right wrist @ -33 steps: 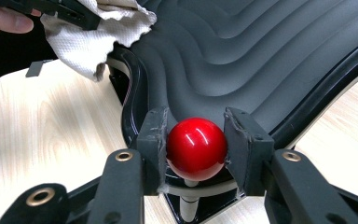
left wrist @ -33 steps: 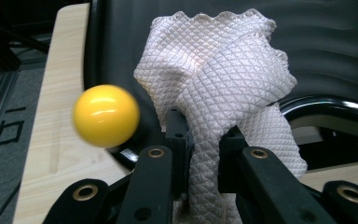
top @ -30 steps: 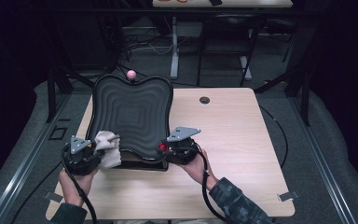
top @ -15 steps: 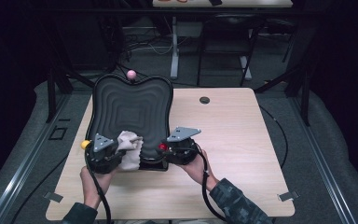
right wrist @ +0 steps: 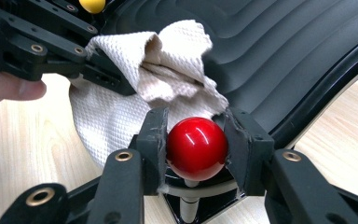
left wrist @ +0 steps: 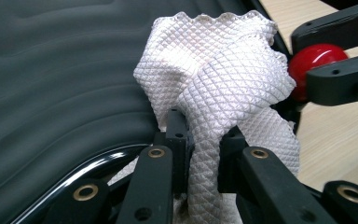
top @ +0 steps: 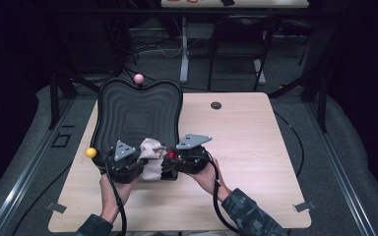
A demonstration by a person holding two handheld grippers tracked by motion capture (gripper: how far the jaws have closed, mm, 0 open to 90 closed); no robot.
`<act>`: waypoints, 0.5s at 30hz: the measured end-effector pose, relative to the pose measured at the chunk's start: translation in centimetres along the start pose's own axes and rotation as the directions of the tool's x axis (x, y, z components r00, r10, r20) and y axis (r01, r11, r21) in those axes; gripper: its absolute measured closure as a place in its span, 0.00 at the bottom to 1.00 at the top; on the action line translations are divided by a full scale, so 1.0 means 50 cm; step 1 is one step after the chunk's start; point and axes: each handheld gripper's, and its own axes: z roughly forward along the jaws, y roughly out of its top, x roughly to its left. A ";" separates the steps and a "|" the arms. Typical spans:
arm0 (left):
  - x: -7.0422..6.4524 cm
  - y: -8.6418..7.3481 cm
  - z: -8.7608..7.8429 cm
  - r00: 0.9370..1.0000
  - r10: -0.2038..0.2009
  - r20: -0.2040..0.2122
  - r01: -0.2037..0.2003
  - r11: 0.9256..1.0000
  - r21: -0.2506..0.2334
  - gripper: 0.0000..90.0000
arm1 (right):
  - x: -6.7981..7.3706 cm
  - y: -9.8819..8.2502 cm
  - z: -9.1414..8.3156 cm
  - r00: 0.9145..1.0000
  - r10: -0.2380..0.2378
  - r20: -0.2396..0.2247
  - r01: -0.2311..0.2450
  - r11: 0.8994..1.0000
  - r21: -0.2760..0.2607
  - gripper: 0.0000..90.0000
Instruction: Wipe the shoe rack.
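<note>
A black tray (top: 138,113) with a wavy ribbed floor lies on the left half of the wooden table. My left gripper (top: 134,160) is shut on a bunched white waffle cloth (left wrist: 219,79), pinched between the jaws (left wrist: 204,135) over the tray's near rim (left wrist: 74,165). My right gripper (top: 176,156) is shut on a red ball knob (right wrist: 197,142) at the tray's near right corner. The cloth (right wrist: 135,79) hangs just left of that knob, nearly touching it. In the right gripper view the left gripper (right wrist: 93,65) comes in from the left.
A yellow ball knob (top: 91,152) sits at the tray's near left corner and a pink one (top: 138,78) at its far edge. A cable hole (top: 216,105) marks the far middle of the table (top: 256,142). Table legs and cables stand behind.
My left gripper has carried the cloth to the right along the tray's near edge, from the left corner up beside the red knob. The right gripper has stayed on the knob.
</note>
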 end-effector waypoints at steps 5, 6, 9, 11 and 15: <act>-0.013 0.004 0.008 1.000 0.012 0.017 -0.012 1.000 0.000 0.88 | 0.000 -0.001 0.000 1.000 0.001 0.000 -0.001 1.000 -0.002 0.67; -0.015 0.004 0.009 1.000 0.011 0.021 -0.011 1.000 0.002 0.88 | 0.000 -0.001 0.000 1.000 0.000 0.000 0.000 1.000 -0.002 0.67; -0.018 0.005 0.013 0.999 0.002 0.035 -0.002 1.000 -0.001 0.88 | 0.000 -0.001 0.000 1.000 0.001 0.000 -0.001 1.000 -0.003 0.67; -0.019 0.005 0.014 0.999 0.007 0.040 -0.007 1.000 -0.001 0.88 | 0.000 -0.001 0.000 1.000 0.000 0.000 0.000 1.000 -0.003 0.67; -0.015 0.006 0.010 0.999 0.024 0.035 -0.024 1.000 -0.005 0.88 | 0.001 -0.001 0.000 1.000 -0.003 0.002 0.003 1.000 -0.002 0.67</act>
